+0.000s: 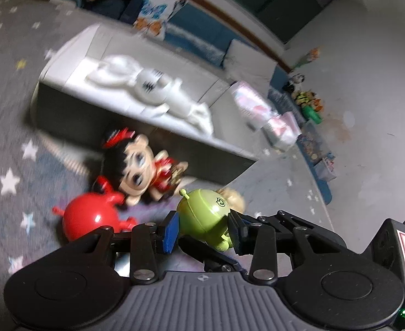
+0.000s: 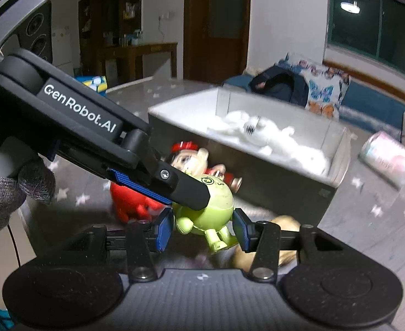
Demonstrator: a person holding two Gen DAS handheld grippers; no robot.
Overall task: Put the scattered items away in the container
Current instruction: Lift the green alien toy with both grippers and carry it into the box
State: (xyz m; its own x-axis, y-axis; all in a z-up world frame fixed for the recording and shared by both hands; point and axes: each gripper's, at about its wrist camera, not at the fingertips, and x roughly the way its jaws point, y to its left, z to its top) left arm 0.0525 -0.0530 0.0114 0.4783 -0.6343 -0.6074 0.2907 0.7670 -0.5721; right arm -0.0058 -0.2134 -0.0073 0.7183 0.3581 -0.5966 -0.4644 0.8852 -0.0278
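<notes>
A green alien toy is held off the starred carpet. My left gripper is shut on it; in the right wrist view its fingers clamp the toy's upper body from the left. My right gripper stands around the toy's lower body, pads close to both sides. A red round toy and a black-haired doll in red lie on the carpet before a grey fabric bin, which holds a white plush toy.
A tan plush lies on the carpet under the green toy. Pink-white packages lie right of the bin. A blue sofa with a dark bag and a patterned cushion stands behind. Small toys sit on the floor by the far wall.
</notes>
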